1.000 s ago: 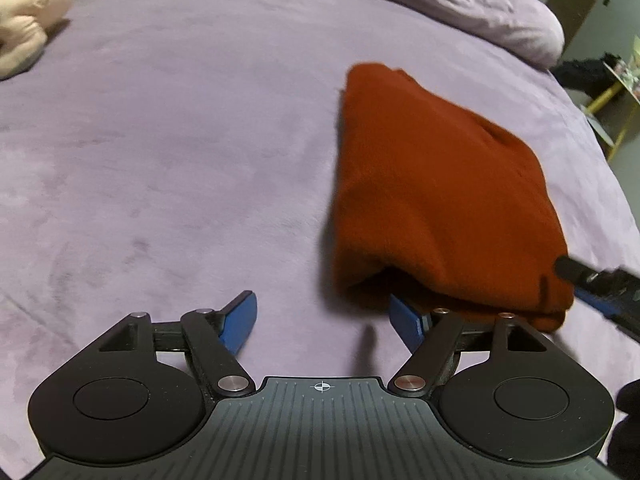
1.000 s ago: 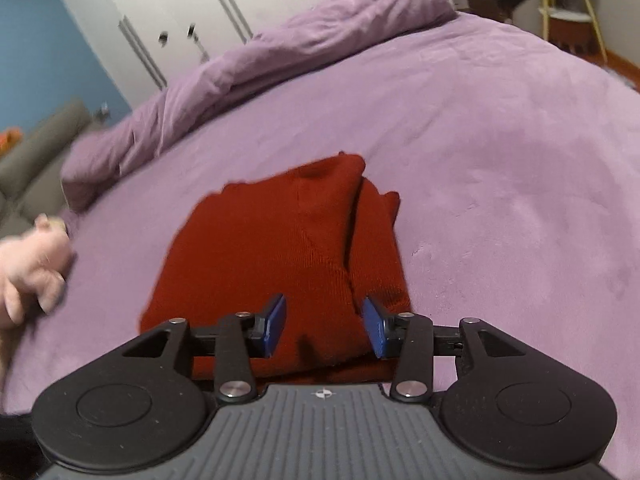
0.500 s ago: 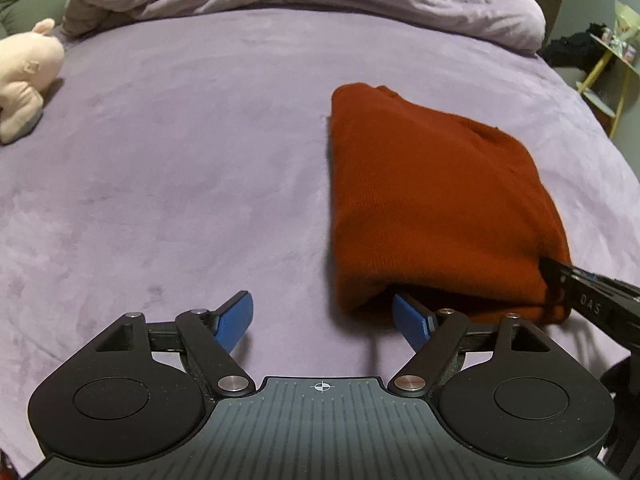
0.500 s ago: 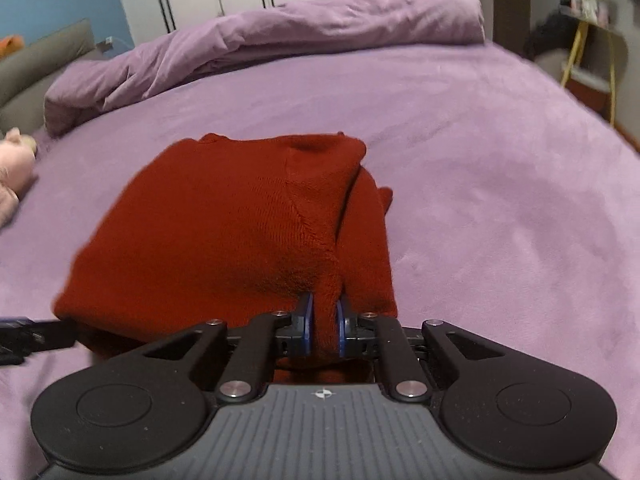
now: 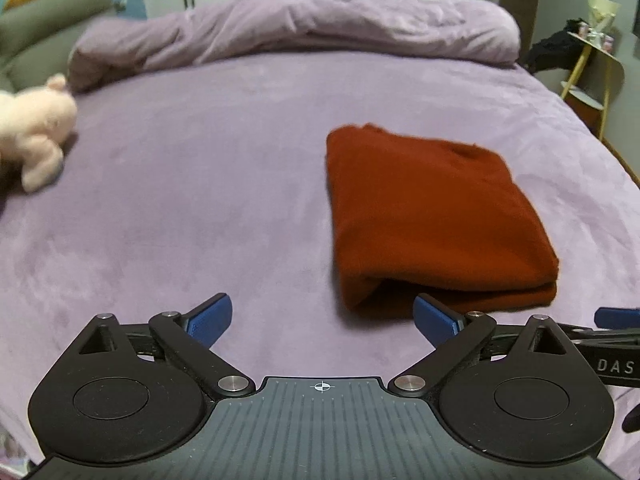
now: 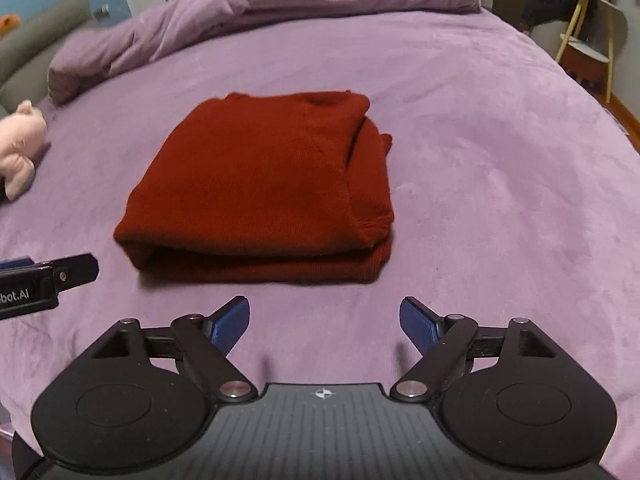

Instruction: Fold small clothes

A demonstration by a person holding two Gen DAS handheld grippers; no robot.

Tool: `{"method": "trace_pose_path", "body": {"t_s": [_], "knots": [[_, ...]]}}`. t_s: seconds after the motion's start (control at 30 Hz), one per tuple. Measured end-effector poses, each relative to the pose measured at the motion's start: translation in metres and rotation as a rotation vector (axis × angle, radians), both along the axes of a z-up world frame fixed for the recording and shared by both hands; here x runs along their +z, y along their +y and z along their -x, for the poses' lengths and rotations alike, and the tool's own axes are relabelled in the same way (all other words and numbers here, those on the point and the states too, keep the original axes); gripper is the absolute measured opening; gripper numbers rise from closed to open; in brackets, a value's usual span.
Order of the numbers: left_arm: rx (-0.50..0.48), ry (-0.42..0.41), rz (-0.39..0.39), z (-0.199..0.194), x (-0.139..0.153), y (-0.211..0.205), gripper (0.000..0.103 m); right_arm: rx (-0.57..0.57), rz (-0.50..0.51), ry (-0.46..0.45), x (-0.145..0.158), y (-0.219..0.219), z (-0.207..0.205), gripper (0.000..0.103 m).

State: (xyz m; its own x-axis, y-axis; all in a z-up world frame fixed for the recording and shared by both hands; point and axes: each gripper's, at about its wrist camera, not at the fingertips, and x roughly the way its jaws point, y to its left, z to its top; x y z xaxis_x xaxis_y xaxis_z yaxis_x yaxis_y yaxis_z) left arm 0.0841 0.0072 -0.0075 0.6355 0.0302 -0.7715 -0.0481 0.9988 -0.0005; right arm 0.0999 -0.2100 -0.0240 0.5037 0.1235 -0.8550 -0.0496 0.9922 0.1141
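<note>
A rust-red knitted garment (image 5: 432, 216) lies folded into a thick rectangle on the purple bed cover (image 5: 200, 184). In the right wrist view the same garment (image 6: 264, 184) rests just beyond my right gripper (image 6: 324, 322), whose jaws are opening wide with only bed cover between them. My left gripper (image 5: 322, 318) sits a little to the left of the garment's near edge; its jaws are opening too, and nothing is between them. The right pad (image 5: 434, 316) of the left gripper stands just in front of the fold. Each gripper's tip shows at the edge of the other's view.
A pink plush toy (image 5: 34, 132) lies at the left of the bed. A rolled purple duvet (image 5: 304, 32) runs along the far side, with a grey headboard (image 5: 44, 36) at the far left. A yellow-legged side table (image 5: 596, 68) stands beyond the right edge.
The right gripper pinched the garment's near edge, then let go and drew back with jaws wide. The left gripper rose and pulled back, its jaws spreading wider.
</note>
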Motion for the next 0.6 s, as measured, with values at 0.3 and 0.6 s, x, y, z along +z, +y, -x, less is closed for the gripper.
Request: {"method": "trace_pose_path", "body": {"t_s": [0.3, 0.6], "knots": [[-0.044, 0.099, -0.062, -0.012, 0.009, -0.007, 0.1, 0.038, 0.087, -0.016, 0.031, 0.03, 0.001, 0.095], [-0.03, 0.127, -0.054, -0.011, 0.004, -0.002, 0.1, -0.009, 0.083, 0.038, 0.034, 0.03, -0.006, 0.095]]}}
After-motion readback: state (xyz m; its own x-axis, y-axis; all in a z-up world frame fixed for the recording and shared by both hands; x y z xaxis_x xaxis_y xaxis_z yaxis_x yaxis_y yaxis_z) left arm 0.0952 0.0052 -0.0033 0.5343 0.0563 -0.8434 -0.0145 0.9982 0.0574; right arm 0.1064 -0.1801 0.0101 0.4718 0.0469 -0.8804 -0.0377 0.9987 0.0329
